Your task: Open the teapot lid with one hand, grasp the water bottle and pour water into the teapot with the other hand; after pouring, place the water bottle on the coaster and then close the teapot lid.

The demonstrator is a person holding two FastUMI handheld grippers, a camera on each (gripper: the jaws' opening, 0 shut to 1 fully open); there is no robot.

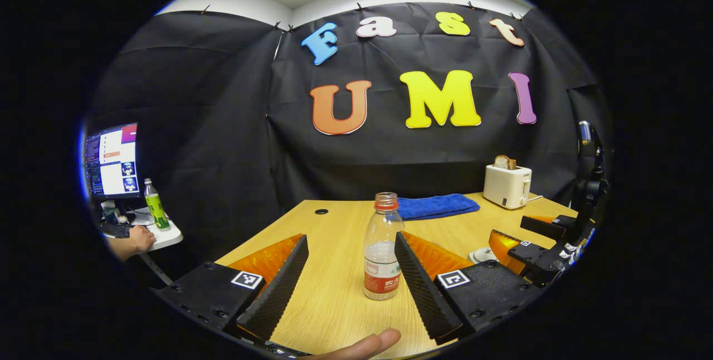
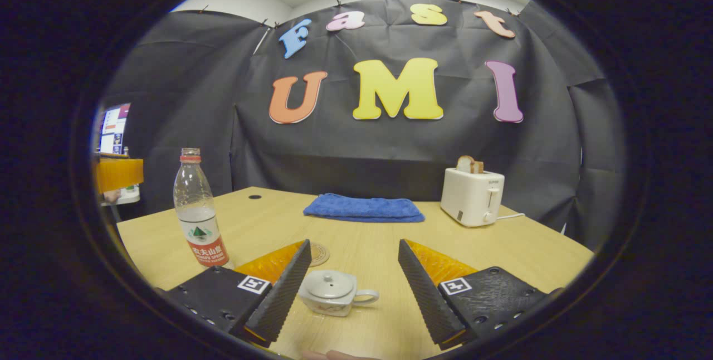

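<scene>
Two fingers of the left gripper spread wide across the bottom of the left gripper view, holding nothing. The water bottle stands upright between them on the wooden table, close against the finger on the right side of the frame, though I cannot tell if it touches. The bottle is clear ribbed plastic with a red cap and a red-and-white label, water filling roughly its lower half. Behind it lie a folded blue towel of fluffy cloth and a boxy cream toaster with a slice of bread standing in its slot. At the right edge the other gripper hangs above the table, and a small white thing beside it is too hidden to tell. At the far left a hand rests at a small desk with a lit monitor and a green bottle. A fingertip pokes in at the bottom edge.

In the right gripper view, the right gripper is likewise spread wide and empty. A small pale teapot, squat and glazed with a loop handle, sits low in the frame just beside the left-hand finger, its knobbed lid on. Just behind that finger lies a round tan coaster, partly hidden. The water bottle stands at the left of the frame, well apart from the teapot, with the towel and toaster farther back.
</scene>
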